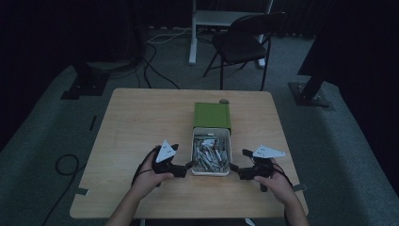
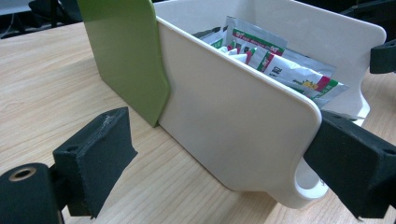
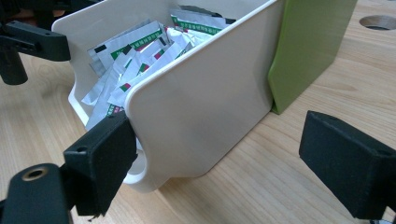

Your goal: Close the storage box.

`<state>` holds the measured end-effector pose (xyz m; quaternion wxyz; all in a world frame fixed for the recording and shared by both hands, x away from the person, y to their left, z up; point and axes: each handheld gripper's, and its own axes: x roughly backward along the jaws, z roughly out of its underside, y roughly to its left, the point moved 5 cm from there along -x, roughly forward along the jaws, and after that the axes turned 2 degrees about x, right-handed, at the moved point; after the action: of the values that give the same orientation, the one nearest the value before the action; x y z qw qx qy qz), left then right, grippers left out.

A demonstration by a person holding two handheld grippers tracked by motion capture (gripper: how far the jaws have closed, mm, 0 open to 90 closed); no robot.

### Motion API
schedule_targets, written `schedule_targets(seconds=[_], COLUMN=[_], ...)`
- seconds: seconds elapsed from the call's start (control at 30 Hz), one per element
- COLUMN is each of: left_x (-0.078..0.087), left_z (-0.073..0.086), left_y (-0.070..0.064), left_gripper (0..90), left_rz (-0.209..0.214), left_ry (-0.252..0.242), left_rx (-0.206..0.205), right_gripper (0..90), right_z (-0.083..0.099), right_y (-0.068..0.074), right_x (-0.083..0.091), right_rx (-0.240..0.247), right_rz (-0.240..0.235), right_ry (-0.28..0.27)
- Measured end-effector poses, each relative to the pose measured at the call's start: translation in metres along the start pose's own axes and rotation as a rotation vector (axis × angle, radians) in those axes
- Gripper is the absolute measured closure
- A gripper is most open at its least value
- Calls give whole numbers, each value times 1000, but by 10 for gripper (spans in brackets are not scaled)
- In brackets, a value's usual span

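High view shows a white drawer (image 1: 211, 172) pulled out toward the person from a green box (image 1: 211, 115), both near the middle of the wooden worktop (image 1: 141, 122). The drawer is full of small foil sachets (image 1: 210, 151) with green and red print. The left tool (image 1: 187, 166) is at the left front corner of the drawer, and the right tool (image 1: 234, 167) is at the right front corner, each held by one hand. In the left gripper view, the jaws of the left tool (image 2: 224, 158) stand wide apart, one black pad on the outer side wall's side and the other at the front end of the drawer (image 2: 233, 116), by its handle hole. In the right gripper view, the right tool (image 3: 224, 158) is also open, and one pad is touching or almost touching the front corner of the drawer (image 3: 196, 112). The sachets (image 3: 140, 51) lie in a loose pile inside.
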<state>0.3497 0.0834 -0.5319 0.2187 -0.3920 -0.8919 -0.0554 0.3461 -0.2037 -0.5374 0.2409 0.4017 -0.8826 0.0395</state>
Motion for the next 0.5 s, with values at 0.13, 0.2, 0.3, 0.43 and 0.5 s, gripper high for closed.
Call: schedule_targets(seconds=[0.13, 0.2, 0.3, 0.43, 0.5], left_x=[-2, -3, -4, -6, -6], left_z=[-1, -1, -2, -4, -4], left_y=[1, 2, 3, 5, 5], left_gripper=[98, 98, 98, 97, 97], left_rz=[-1, -3, -3, -9, -12], left_ry=[0, 3, 6, 17, 15], left_rx=[-2, 2, 3, 0, -5], right_gripper=[112, 112, 112, 112, 112], right_z=[0, -1, -1, -2, -3], right_y=[-2, -3, -4, -5, -5], right_x=[-1, -1, -2, -3, -3], right_rx=[-7, -9, -15, -11, -9], right_rz=[9, 17, 22, 30, 33], right_ry=[1, 3, 4, 4, 5])
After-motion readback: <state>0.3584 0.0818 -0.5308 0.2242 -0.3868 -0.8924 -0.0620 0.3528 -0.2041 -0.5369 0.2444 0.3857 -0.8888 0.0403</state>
